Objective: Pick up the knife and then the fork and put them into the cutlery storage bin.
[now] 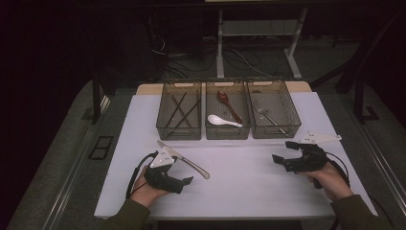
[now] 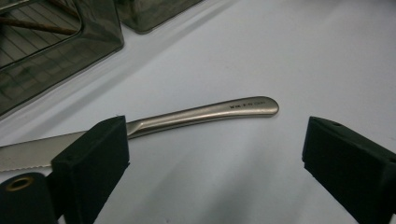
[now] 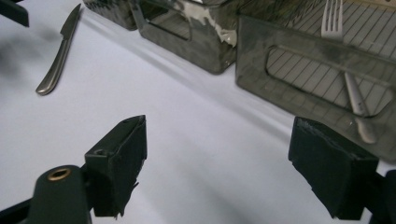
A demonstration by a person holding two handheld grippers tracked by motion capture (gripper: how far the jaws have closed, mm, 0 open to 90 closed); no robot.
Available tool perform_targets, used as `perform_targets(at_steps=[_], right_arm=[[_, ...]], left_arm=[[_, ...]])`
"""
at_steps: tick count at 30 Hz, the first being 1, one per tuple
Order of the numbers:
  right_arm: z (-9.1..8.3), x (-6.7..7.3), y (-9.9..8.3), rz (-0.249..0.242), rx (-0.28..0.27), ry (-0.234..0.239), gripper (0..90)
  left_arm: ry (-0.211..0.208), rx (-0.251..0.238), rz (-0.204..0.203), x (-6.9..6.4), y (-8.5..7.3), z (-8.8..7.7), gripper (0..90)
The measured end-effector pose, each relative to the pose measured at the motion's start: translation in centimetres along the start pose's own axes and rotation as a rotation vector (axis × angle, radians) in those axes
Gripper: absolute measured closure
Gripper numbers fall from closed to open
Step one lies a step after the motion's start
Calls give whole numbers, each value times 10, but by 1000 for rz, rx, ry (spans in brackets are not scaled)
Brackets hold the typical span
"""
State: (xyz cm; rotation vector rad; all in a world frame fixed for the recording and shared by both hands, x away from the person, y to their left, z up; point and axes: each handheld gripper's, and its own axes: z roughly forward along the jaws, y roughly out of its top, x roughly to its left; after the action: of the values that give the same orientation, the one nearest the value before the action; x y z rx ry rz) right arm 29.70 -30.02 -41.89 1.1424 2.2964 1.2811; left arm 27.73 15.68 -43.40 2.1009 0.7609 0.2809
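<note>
Our left claw (image 1: 184,181) stood open beside the knife (image 1: 184,158) lying flat on the tabletop (image 1: 239,191); our right claw (image 1: 282,154) hung open, empty. We feared the thin handle might slide away under closing pads.

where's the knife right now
The knife lies flat on the white table, left of centre in the high view, in front of the left basket and beside the left gripper.

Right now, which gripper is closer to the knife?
Left. The left gripper sits right beside the knife, whose handle lies just ahead of its open jaws. The right gripper is far across the table, in front of the bin with the fork.
</note>
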Motion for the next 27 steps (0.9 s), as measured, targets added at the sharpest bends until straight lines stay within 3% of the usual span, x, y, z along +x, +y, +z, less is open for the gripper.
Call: perform_targets(at_steps=[7, 9, 14, 20, 27], right_arm=[[0, 13, -15, -27, 2, 3, 188], [0, 16, -18, -42, 6, 4, 184], [0, 19, -24, -47, 17, 17, 179], [-1, 20, -27, -52, 17, 21, 179], [-1, 18, -28, -42, 20, 24, 179]], left_arm=[[15, 22, 0, 14, 9, 1, 264], [23, 13, 0, 17, 14, 1, 348], [52, 46, 2, 28, 24, 5, 584], [100, 138, 9, 46, 32, 19, 849], [140, 218, -5, 66, 34, 37, 885]])
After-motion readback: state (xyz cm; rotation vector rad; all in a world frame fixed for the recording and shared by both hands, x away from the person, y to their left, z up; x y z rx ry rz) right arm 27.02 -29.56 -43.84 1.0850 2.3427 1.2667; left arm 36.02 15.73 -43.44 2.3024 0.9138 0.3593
